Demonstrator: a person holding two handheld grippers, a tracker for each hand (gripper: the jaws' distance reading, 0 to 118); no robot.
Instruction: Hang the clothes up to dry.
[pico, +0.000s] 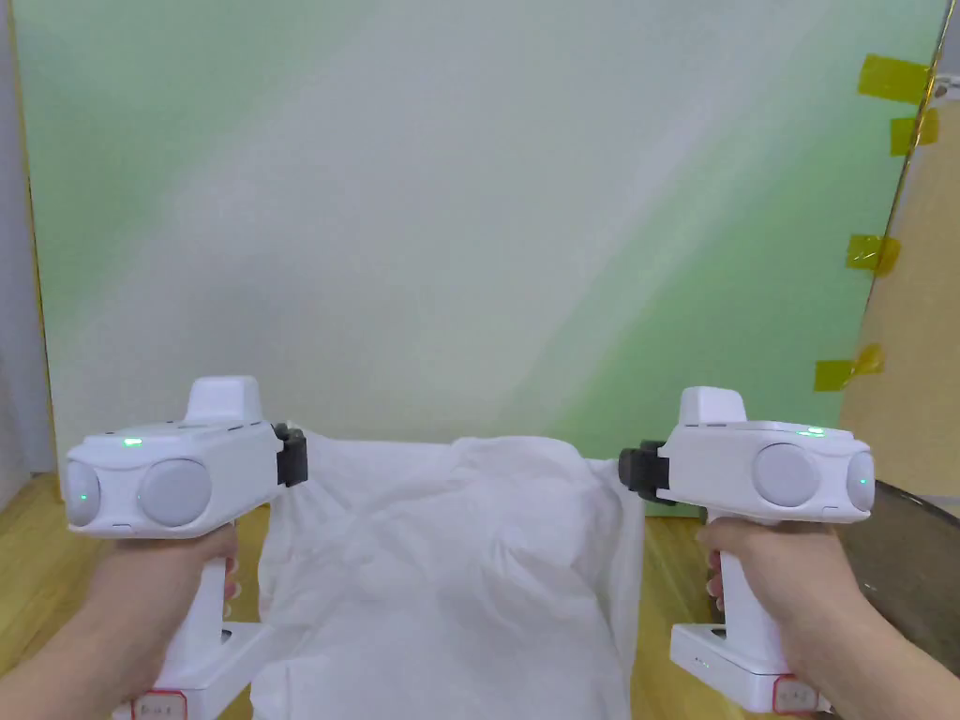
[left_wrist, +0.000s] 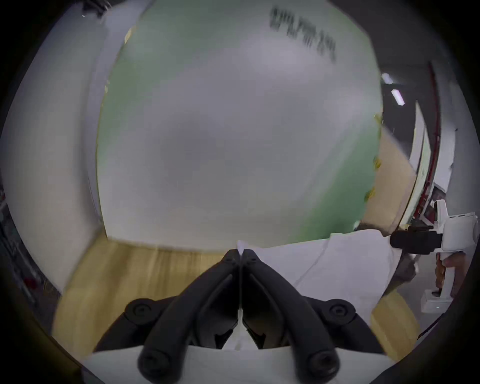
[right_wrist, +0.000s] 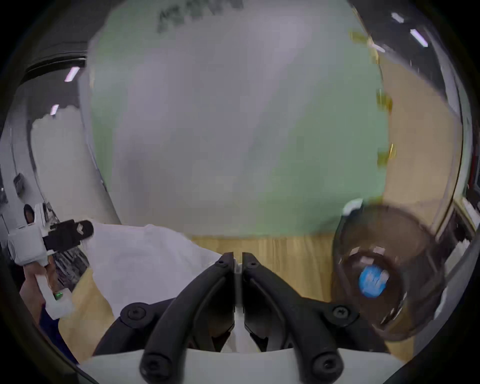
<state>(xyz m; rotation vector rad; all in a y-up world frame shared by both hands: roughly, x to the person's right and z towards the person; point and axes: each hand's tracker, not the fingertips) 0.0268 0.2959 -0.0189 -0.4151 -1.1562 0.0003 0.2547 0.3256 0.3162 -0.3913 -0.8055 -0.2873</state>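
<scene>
In the head view, a crumpled white cloth garment (pico: 450, 572) is stretched between the two tools above a pale wooden desk (pico: 670, 581). The left hand-held gripper (pico: 298, 457), white-bodied with black jaws, meets the garment's upper left corner; the right hand-held gripper (pico: 630, 469) meets its upper right corner. A hand wraps each handle. The fabric sags from the held top edge and hangs toward the viewer. Behind stands a green-and-white backdrop panel (pico: 487, 206), with strips of yellow tape (pico: 891, 77) along its right edge, and a dark translucent container (pico: 905, 562) sits at the right of the desk.

In the left gripper view, the left hand-held gripper (left_wrist: 241, 256) has its jaws pressed together with a thin sliver of the white garment (left_wrist: 337, 265) pinched between them. The cloth runs off to the right, to the right hand-held gripper (left_wrist: 397, 239) at its far corner.

In the right gripper view, the right hand-held gripper (right_wrist: 237, 262) is clamped on a fold of the garment (right_wrist: 145, 254), white fabric showing in the narrow slit between the jaws. The cloth spreads left to the left hand-held gripper (right_wrist: 87, 230). The dark container (right_wrist: 384, 272) stands on the desk (right_wrist: 285, 252) to the right, something blue blurred inside it.
</scene>
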